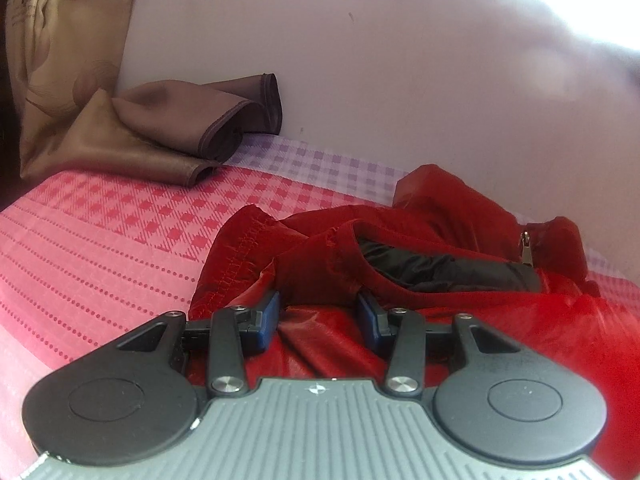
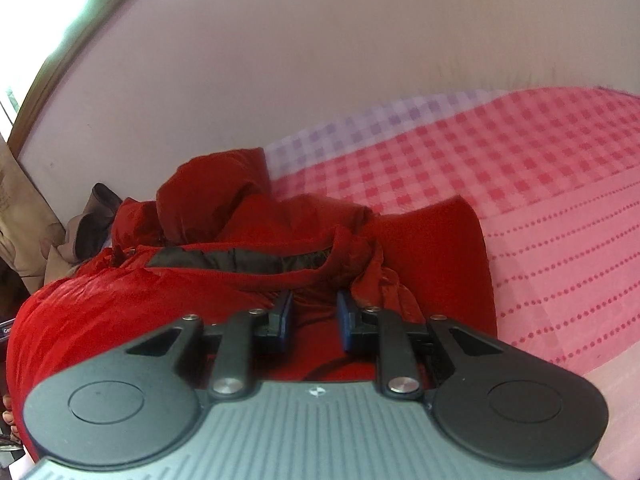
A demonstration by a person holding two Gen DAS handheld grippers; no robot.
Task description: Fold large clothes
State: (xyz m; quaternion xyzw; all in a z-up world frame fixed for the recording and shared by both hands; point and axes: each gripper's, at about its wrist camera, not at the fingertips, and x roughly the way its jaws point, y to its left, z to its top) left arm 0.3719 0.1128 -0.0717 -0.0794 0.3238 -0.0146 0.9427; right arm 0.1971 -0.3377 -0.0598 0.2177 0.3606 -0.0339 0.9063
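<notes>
Left wrist view: the left gripper (image 1: 318, 320) sits low over a red jacket (image 1: 460, 320) that lies crumpled on a bed (image 1: 100, 240) with a pink checked sheet. Its two blue pads (image 1: 267, 322) stand moderately apart, with shiny red fabric bunched in the gap between them; neither pad visibly presses the cloth, so no grip is seen. Just beyond the pads runs the jacket's ribbed collar, open to show black lining (image 1: 432, 266). A metal zipper pull (image 1: 525, 246) hangs at the right end of the collar. A stitched hem edge of the jacket lies left of the left pad. At the far left of the bed, against the pale wall (image 1: 400, 60), a brown curtain (image 1: 120, 136) trails onto the sheet, well apart from the jacket. Right wrist view: the right gripper (image 2: 314, 318) is also down on the jacket (image 2: 120, 308), at the right end of the collar. Its pads stand narrow, a small gap between them with red fabric there; whether they pinch it I cannot tell, view slightly blurred. The lining (image 2: 240, 260) shows as a dark band just beyond the pads. The jacket's bulk heaps toward the wall (image 2: 320, 60); bare sheet (image 2: 560, 220) lies to the right.
</notes>
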